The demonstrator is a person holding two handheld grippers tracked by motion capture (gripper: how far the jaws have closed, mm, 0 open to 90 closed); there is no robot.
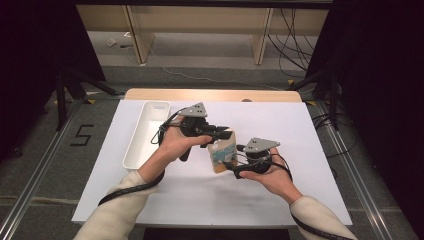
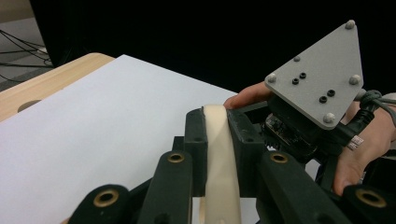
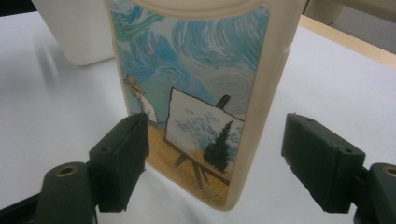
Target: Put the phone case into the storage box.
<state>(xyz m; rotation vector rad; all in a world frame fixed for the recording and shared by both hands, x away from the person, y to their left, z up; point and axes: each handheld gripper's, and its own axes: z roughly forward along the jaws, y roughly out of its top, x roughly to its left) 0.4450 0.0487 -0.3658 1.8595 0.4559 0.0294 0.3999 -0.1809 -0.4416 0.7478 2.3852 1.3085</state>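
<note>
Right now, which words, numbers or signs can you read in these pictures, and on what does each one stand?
"5": black figure on the grey floor, left of the table.
Cream case clamped by the left gripper, between the jaws of the right gripper: a painted picture of an artist at an easel, no words readable.
White tray: no text.
</note>
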